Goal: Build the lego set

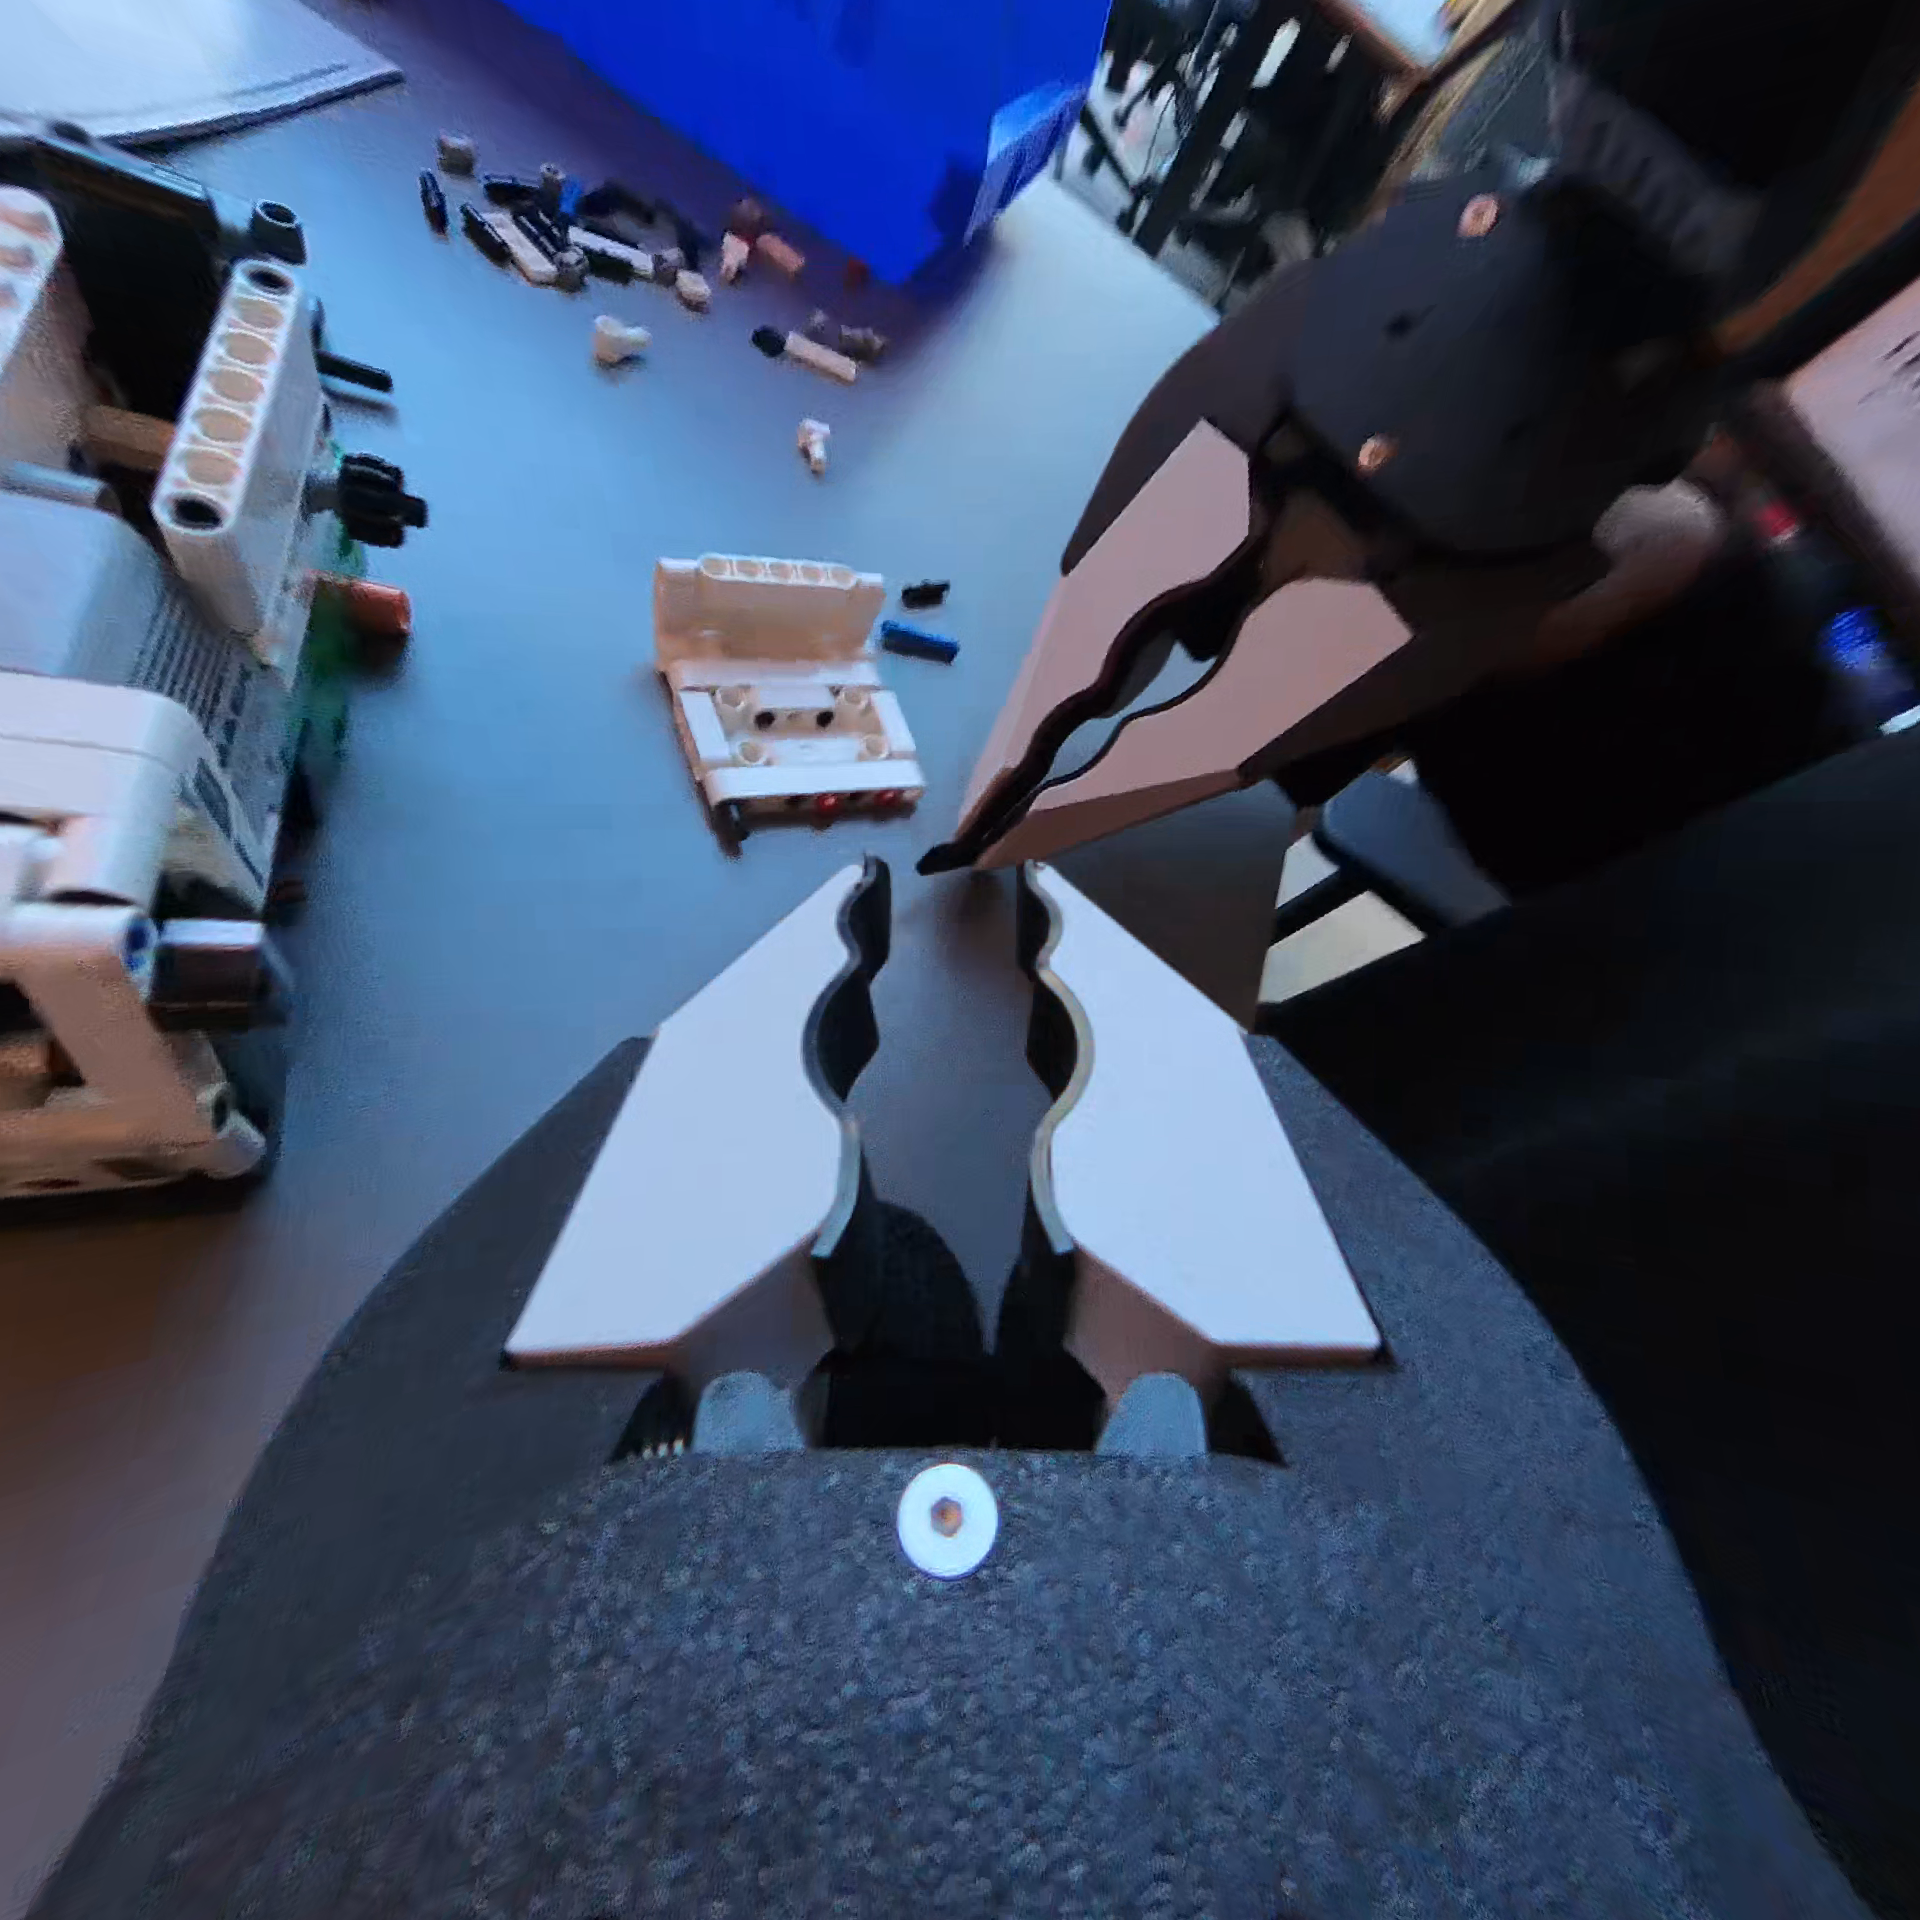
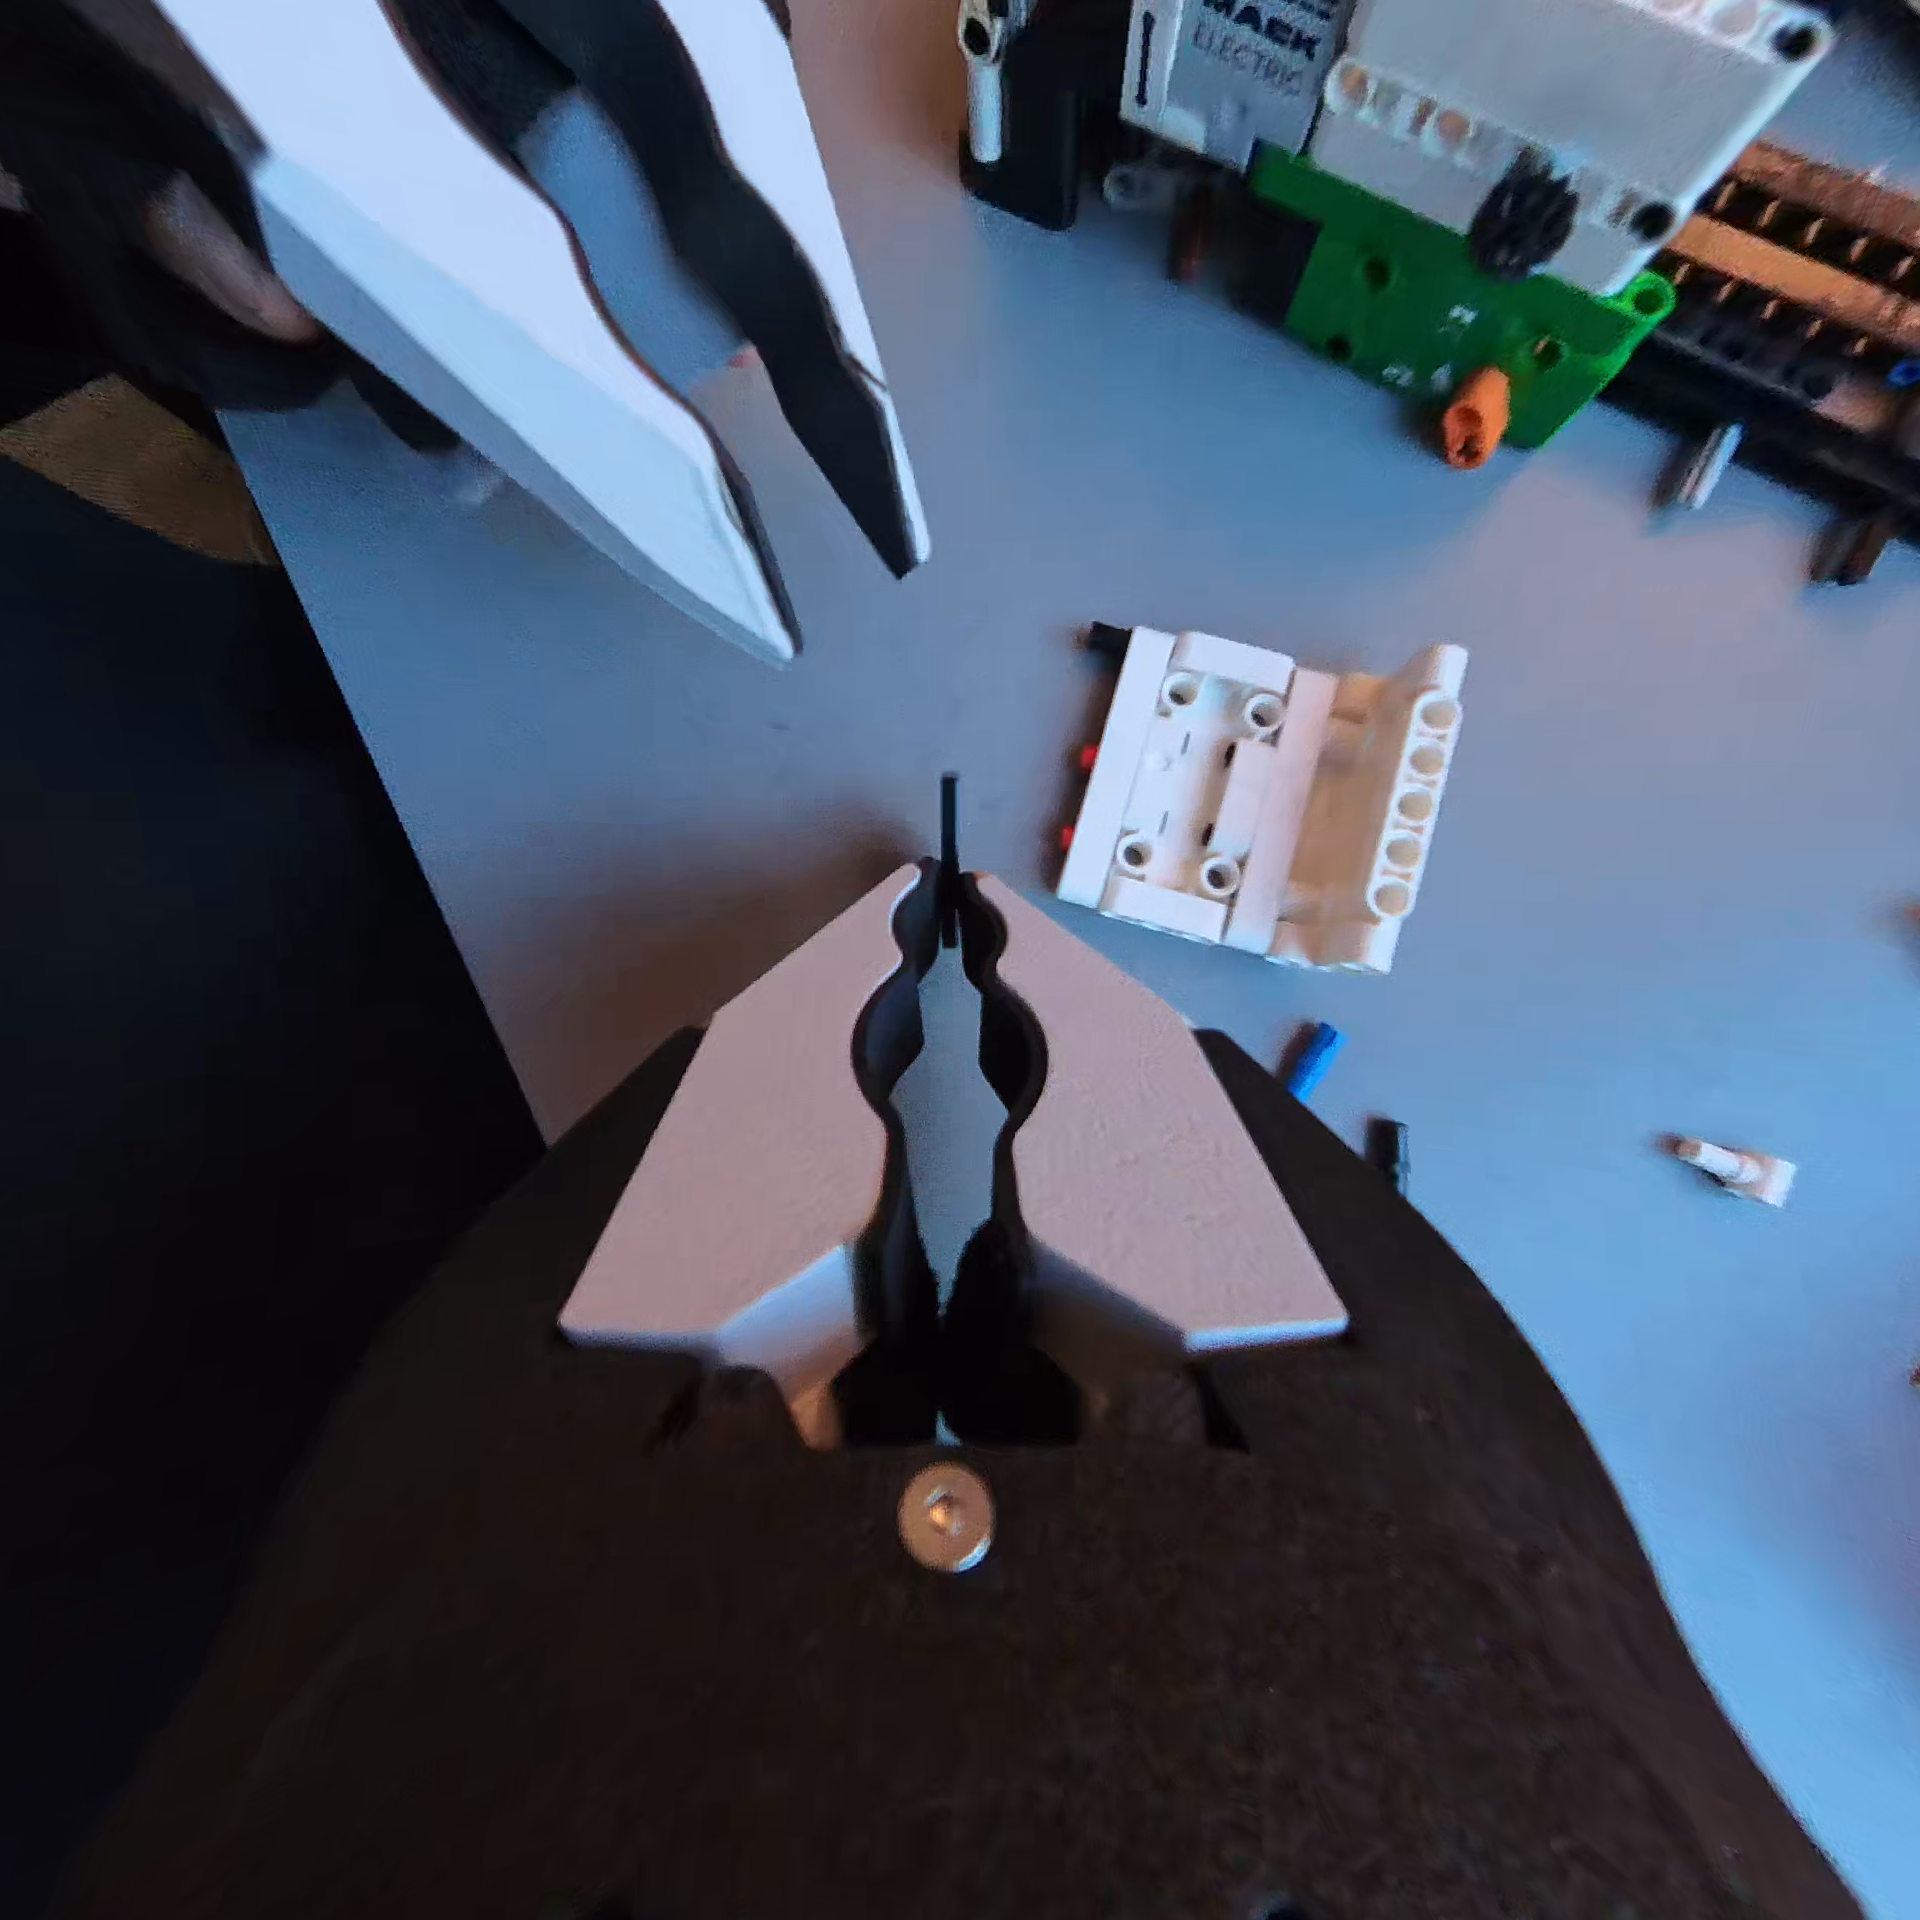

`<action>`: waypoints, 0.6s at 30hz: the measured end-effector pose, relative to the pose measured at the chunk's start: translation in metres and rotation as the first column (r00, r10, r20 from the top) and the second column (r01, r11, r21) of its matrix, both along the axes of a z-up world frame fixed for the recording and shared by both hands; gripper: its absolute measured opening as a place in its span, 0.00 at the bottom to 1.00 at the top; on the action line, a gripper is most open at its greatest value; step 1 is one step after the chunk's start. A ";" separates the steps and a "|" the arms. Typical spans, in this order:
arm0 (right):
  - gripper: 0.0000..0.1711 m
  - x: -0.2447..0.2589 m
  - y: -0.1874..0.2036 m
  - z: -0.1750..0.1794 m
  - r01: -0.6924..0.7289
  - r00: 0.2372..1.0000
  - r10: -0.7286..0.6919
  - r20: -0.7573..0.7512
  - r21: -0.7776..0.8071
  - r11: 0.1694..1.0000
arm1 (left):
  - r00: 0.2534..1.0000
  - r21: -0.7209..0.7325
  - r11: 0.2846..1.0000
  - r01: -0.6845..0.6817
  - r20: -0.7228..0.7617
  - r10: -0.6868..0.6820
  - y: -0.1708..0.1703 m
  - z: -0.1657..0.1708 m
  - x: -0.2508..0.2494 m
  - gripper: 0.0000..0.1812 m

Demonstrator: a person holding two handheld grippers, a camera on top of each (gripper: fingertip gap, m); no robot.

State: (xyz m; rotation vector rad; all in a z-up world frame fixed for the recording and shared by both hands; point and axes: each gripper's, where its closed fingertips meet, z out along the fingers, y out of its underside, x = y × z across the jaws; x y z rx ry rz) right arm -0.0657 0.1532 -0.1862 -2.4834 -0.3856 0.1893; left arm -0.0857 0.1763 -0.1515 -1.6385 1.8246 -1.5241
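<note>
My right gripper [image 2: 948, 883] is shut on a thin black axle [image 2: 948, 826] that sticks out past its tips, just above the table. In the left wrist view the right gripper [image 1: 977, 844] comes in from the upper right, with the axle [image 1: 938, 859] at its tip. My left gripper [image 1: 951, 883] is open and empty, its tips right beside the axle. It shows in the right wrist view [image 2: 847, 608] at the upper left. A white sub-assembly [image 1: 790, 696] [image 2: 1247, 810] lies flat on the table just beyond both grippers.
The large white truck model [image 1: 156, 623] [image 2: 1455, 156], with a green part [image 2: 1434, 301] and an orange connector [image 2: 1475, 416], stands nearby. Loose pieces [image 1: 623, 249] lie farther off before a blue box [image 1: 831, 104]. A blue pin [image 2: 1314, 1055] and black pin [image 2: 1387, 1143] lie close. The table edge [image 2: 416, 810] is near. The left gripper's tips are roughly 5 centimeters from the right gripper's. My left tips are roughly 11 centimeters from the orange connector [image 2: 1475, 416].
</note>
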 end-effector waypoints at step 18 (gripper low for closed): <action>0.05 -0.002 0.005 0.002 0.088 0.995 -0.091 -0.050 -0.074 0.993 | 1.000 0.264 0.965 0.004 0.007 -0.006 0.003 -0.014 -0.018 0.13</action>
